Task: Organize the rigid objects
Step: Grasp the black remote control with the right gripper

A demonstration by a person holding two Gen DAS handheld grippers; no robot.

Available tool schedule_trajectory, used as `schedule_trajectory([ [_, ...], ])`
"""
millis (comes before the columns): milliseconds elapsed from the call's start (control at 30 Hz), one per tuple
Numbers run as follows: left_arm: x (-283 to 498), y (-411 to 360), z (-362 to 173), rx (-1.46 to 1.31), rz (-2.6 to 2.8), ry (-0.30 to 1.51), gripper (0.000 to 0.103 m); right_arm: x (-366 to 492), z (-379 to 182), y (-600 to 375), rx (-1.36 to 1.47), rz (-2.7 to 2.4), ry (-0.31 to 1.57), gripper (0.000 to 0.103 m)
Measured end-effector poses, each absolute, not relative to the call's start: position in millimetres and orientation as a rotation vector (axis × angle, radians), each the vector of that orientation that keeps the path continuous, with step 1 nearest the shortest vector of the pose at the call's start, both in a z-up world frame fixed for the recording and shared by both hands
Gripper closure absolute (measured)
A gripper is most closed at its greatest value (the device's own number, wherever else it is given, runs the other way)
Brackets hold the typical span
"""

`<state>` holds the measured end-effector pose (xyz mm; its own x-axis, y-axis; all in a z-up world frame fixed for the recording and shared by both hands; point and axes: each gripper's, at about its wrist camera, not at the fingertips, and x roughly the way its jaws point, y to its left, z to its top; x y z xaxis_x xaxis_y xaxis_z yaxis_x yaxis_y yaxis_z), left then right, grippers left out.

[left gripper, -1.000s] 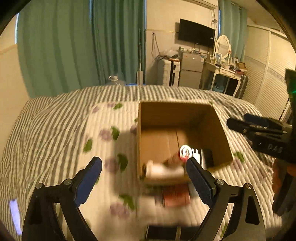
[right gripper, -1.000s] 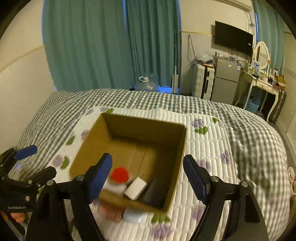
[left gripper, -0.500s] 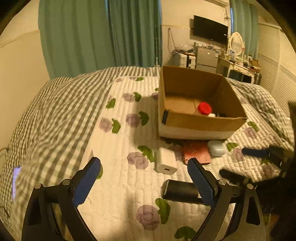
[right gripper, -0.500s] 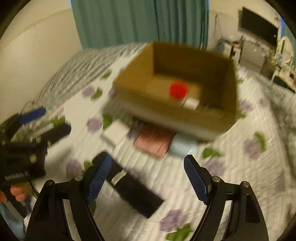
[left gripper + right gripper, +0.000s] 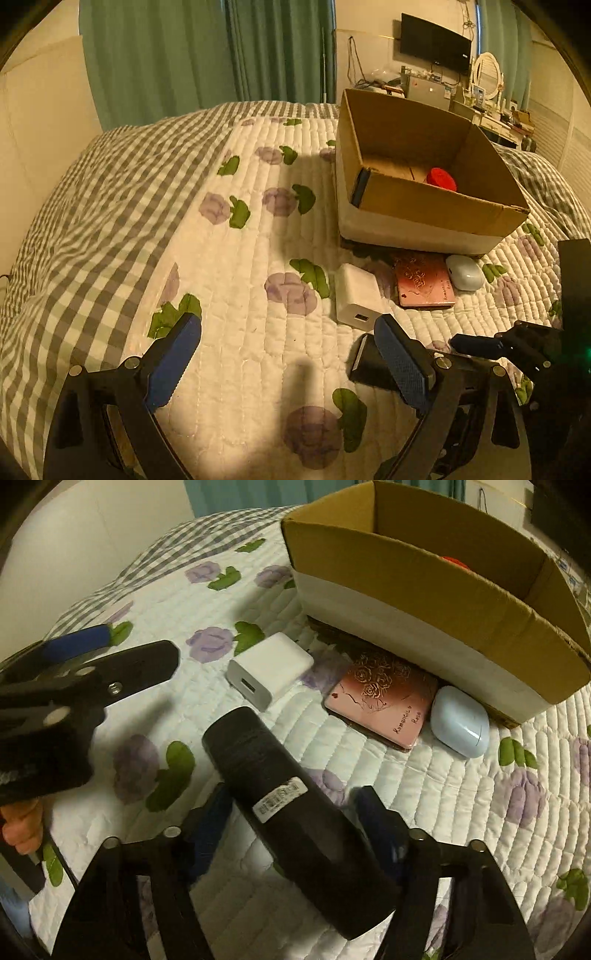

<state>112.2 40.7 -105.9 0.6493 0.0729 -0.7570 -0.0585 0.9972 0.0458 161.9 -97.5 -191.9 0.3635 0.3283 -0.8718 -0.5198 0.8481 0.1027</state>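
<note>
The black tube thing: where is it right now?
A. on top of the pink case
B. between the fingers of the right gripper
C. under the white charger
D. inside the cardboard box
B: the black tube lies on the quilt between the open fingers of the right gripper, outside the cardboard box.

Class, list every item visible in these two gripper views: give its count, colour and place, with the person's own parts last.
cardboard box: 1, brown, on the bed
red cap: 1, red, inside the box
white charger: 1, white, in front of the box
pink case: 1, pink with a rose pattern, against the box
earbud case: 1, pale blue, right of the pink case
black cylinder: 1, black, between the right gripper's fingers
quilt: 1, white with purple flowers, covering the bed
left gripper: 1, black with blue pads, open
right gripper: 1, black, around the cylinder
</note>
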Motion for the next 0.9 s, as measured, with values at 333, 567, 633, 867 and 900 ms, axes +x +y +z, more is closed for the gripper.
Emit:
schedule_trajectory([
  [333, 106.7, 39.2, -102.6, 0.009, 0.080, 0.872, 0.007, 154.8, -190.9, -96.2, -0.254, 0.556, 1.054, 0.045],
  [567, 103.7, 29.7, -102.1, 0.037, 0.073, 0.900, 0.007, 152.2, -165.2, -129.2, -0.127, 0.424, 0.915, 0.075],
  [633, 105.5, 24.7, -103.1, 0.051, 0.068, 0.914, 0.007, 153.0, -156.1, -142.7, -0.087, 0.382, 0.877, 0.090],
  [867, 123.0, 0.0, -107.8, 0.078, 0.023, 0.944, 0.007, 164.5, -156.4, -165.9, 0.041, 0.386, 0.919, 0.103],
  [900, 125.6, -2.4, -110.1, 0.087, 0.027, 0.947, 0.007, 165.9, -156.8, -167.9, 0.055, 0.390, 0.918, 0.102],
])
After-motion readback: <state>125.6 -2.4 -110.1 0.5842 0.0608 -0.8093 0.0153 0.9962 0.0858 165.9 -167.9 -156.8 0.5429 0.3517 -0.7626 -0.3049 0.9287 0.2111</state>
